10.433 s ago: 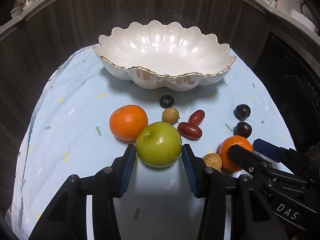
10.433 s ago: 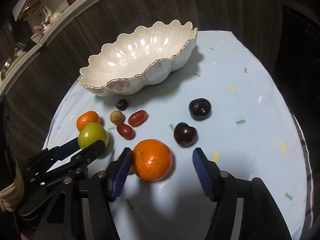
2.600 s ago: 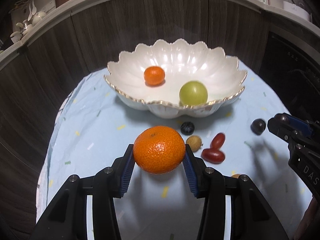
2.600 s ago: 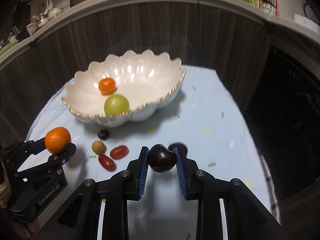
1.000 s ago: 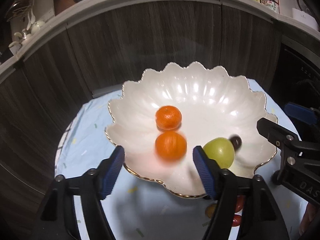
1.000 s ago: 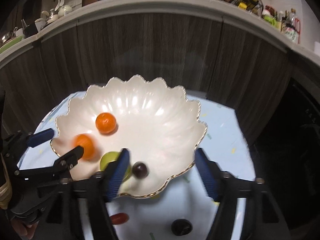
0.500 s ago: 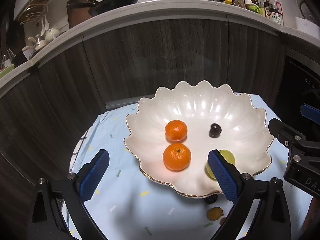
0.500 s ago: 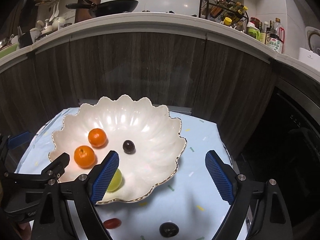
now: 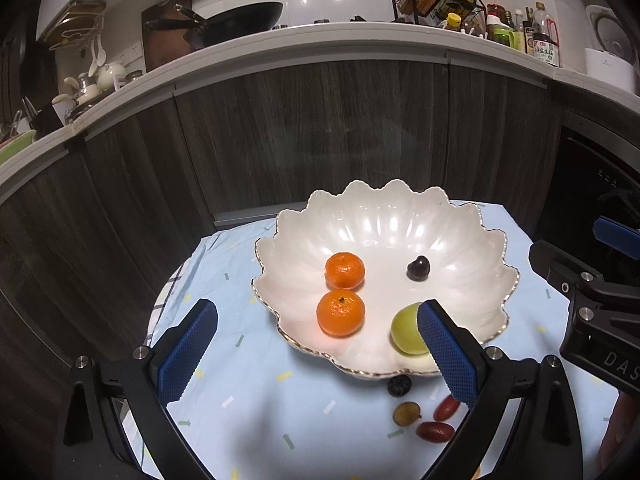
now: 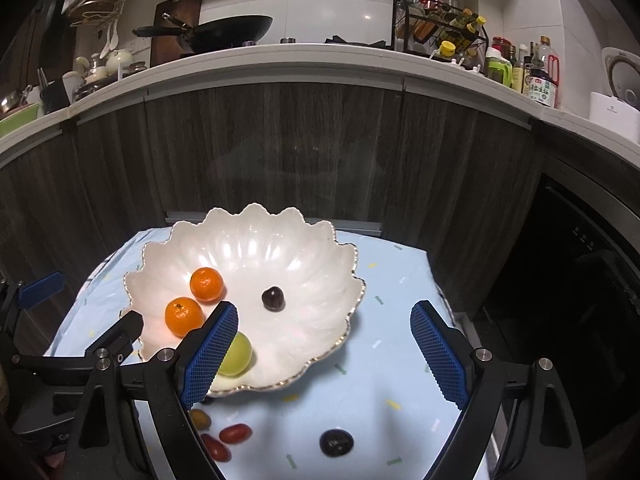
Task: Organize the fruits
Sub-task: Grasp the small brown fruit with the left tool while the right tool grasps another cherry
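Left gripper (image 9: 316, 348) spread wide and empty, right gripper (image 10: 324, 354) too, round green fruit (image 9: 406, 330) half hidden behind blue pad in white scalloped bowl (image 9: 460, 240), small red fruits (image 10: 224, 440) at lower left partly covered

table (image 9: 256, 404): pale blue cloth | on it: bowl (image 9: 460, 240); small fruits (image 9: 436, 431)

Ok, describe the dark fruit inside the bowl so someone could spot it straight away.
Find the white scalloped bowl on the pale blue cloth. Inside, right of the two oranges and behind the green fruit, sits one cherry. It is the bowl's only small, dark fruit.
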A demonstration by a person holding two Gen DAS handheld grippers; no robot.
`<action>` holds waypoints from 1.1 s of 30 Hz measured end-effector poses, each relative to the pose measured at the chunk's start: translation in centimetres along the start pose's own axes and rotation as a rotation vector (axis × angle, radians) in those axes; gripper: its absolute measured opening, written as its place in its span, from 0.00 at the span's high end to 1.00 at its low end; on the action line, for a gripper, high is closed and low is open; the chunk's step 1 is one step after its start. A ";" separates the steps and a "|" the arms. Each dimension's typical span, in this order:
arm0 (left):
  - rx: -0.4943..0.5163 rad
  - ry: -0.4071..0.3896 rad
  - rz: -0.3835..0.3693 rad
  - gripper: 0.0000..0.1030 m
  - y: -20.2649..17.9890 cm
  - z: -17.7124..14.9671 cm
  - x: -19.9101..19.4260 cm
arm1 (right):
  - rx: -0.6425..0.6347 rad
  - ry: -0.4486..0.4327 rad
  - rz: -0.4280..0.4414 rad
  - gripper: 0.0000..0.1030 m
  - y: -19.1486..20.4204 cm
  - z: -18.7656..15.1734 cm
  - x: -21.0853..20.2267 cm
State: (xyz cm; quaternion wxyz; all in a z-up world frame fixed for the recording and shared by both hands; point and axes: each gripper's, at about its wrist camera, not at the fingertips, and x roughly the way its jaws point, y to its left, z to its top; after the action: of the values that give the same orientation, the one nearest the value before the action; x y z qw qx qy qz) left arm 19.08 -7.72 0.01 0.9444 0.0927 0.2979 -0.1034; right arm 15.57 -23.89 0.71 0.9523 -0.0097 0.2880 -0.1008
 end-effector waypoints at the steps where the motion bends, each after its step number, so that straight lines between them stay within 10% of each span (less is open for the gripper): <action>1: 0.000 0.001 -0.002 0.01 -0.2 -0.2 -0.4 | 0.002 0.002 -0.004 0.13 -0.3 -0.2 -0.3; 33: 0.013 0.169 -0.115 0.28 -7.1 -9.2 -2.5 | -0.035 0.142 0.051 0.14 -4.4 -7.9 -0.7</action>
State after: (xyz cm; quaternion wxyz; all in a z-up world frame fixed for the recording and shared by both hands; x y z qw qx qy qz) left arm 10.28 -11.99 -6.75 0.9079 0.0899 0.3805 -0.1512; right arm 9.82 -27.76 -5.19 0.9314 -0.0118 0.3568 -0.0717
